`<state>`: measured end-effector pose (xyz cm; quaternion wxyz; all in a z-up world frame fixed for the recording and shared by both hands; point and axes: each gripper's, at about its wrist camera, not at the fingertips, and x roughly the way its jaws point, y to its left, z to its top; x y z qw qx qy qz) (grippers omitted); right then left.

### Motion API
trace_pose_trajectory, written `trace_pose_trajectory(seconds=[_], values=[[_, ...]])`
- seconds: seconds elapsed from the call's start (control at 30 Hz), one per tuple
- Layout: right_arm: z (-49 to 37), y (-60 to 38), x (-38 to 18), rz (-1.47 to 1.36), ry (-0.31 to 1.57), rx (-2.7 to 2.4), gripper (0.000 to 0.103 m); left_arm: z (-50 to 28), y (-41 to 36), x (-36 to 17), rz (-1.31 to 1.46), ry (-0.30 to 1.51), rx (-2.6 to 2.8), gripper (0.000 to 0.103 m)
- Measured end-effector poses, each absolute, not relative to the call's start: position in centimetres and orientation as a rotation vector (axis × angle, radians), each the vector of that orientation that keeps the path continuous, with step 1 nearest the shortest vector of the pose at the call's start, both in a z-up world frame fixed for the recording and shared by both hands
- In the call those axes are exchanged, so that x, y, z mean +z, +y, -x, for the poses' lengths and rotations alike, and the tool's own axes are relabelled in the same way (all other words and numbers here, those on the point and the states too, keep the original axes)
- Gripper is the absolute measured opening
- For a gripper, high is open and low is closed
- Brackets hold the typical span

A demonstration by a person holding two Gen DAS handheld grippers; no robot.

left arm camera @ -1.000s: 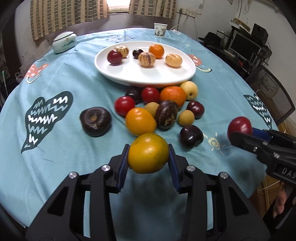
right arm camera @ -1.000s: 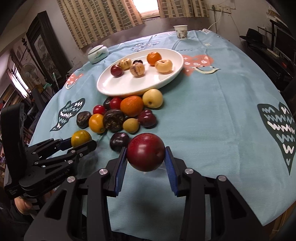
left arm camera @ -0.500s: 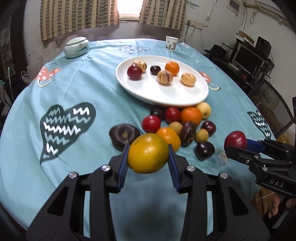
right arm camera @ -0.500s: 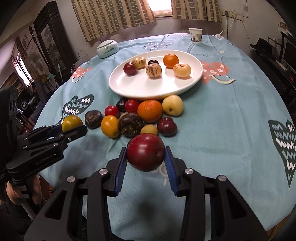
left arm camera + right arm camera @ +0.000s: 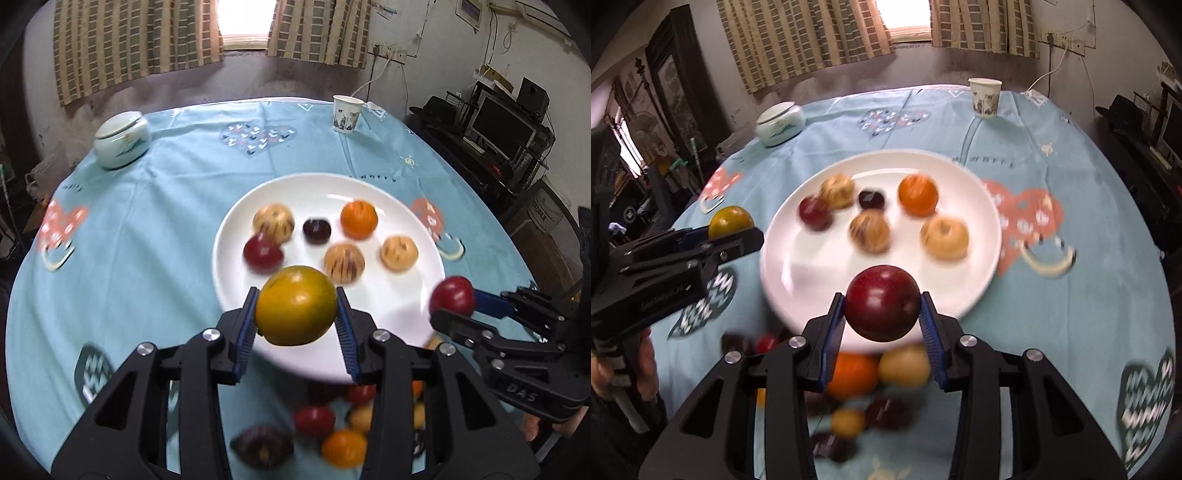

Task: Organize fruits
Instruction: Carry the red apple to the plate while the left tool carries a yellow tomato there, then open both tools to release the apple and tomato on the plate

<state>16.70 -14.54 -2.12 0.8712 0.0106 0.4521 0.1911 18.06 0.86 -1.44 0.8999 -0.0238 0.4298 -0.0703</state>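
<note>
**Two fruits carried in over the plate**

The blue-clothed table (image 5: 155, 206) bears a white plate (image 5: 406, 295) already holding six fruits, so it reads as the collecting place. The loose pile (image 5: 857, 376) lies on the cloth at its near rim, blurred, its count uncertain. The left gripper (image 5: 296, 325) clamps a yellow-orange fruit (image 5: 296, 305) between its pads; the right gripper (image 5: 882, 321) likewise pinches a dark red fruit (image 5: 882, 302). Both hang over the plate's near edge, probably for setting down. A second ago both hung short of the pile; now the pile sits beneath them.
</note>
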Motion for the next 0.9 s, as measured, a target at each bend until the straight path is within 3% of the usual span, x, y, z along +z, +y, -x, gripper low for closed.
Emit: trace_pose_trajectory(seconds=[0.2, 0.57, 0.6, 0.63, 0.67, 0.7, 0.73, 0.9], values=[[-23.7, -15.8, -2.8, -0.046, 0.932, 0.297, 0.041, -23.9, 0.1, -3.3, 0.041, 0.949, -0.122, 0.04], [-25.8, -15.7, -5.0, -0.055, 0.942, 0.322, 0.041, -25.0, -0.4, -4.6, 0.033, 0.953, -0.149, 0.041], [-25.8, -15.7, -5.0, -0.062, 0.933, 0.322, 0.044, -25.0, -0.4, -4.5, 0.037, 0.948, -0.15, 0.041], [-25.7, -15.8, -4.9, -0.07, 0.913, 0.319, 0.054, -24.8, -0.4, -4.3, 0.039, 0.935, -0.148, 0.045], [-25.6, -15.8, -4.7, -0.074, 0.893, 0.313, 0.074, -24.7, -0.4, -4.0, 0.038, 0.92, -0.144, 0.06], [-25.1, -16.0, -4.2, -0.078, 0.847, 0.296, 0.081, -24.4, -0.3, -3.6, 0.039, 0.899, -0.141, 0.068], [-24.7, -16.0, -3.7, -0.07, 0.814, 0.287, 0.082, -24.1, -0.2, -3.2, 0.043, 0.877, -0.141, 0.074], [-22.6, -16.2, -1.8, -0.017, 0.679, 0.241, 0.095, -22.3, 0.9, -1.9, 0.059, 0.822, -0.134, 0.077]])
